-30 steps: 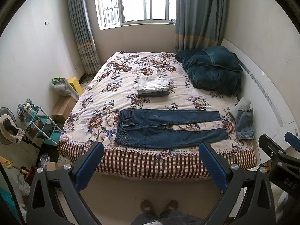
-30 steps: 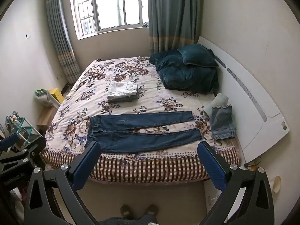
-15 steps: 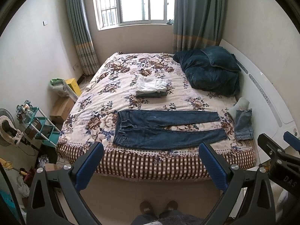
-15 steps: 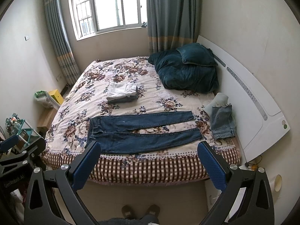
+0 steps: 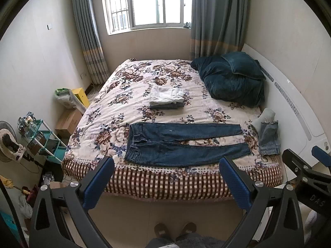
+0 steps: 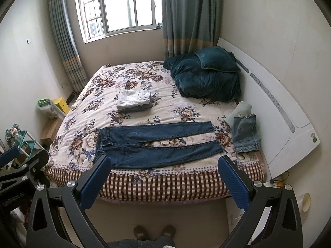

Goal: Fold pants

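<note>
Both claws spread, off bed (image 5: pixel 132 95)

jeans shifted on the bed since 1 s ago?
No. The jeans keep the same place on the bed, waistband by the same big flower, legs apart, pointing toward the headboard. Only the cameras drifted.

A floral bed (image 5: pixel 132 95) fills the room. A teal duvet (image 5: pixel 231 82) lies by the headboard (image 5: pixel 293 107), folded clothes (image 5: pixel 166 98) mid-bed, a shelf (image 5: pixel 44 139) beside it.
</note>
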Available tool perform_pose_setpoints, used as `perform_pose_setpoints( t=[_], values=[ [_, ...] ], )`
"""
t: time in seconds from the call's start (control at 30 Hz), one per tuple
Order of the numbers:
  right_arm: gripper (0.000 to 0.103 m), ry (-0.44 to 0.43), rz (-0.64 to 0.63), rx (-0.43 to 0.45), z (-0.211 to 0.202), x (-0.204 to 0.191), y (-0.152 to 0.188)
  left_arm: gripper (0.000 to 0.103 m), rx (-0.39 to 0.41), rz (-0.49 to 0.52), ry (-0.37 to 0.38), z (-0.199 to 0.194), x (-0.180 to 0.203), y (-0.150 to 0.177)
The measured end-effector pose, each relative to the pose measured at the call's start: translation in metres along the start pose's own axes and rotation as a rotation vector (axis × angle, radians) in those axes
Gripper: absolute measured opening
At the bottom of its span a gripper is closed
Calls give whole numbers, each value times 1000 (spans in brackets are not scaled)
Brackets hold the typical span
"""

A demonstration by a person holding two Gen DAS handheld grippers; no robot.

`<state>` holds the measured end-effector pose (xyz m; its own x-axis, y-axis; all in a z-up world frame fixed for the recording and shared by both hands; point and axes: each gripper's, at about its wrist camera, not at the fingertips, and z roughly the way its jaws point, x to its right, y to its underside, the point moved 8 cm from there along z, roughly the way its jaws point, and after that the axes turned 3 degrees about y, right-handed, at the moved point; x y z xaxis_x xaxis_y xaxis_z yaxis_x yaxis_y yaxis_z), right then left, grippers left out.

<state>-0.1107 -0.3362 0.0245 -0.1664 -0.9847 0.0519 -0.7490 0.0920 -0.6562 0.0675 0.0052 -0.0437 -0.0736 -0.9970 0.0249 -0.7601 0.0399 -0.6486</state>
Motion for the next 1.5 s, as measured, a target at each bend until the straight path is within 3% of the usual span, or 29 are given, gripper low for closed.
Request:
perform_pose_setpoints(
  t=[1.17,1.33,1.5],
  values=[
    [103,1,15,-3,2,4,2,103,7,-5,-7,6,5,0],
    [103,-12,26,-10,15,8,-4,103,12,-43,-60,22,-1,-1],
    [103,-28,45,-24,58,14,-7,103,8,-84,-147,62,-11,-3]
  ],
)
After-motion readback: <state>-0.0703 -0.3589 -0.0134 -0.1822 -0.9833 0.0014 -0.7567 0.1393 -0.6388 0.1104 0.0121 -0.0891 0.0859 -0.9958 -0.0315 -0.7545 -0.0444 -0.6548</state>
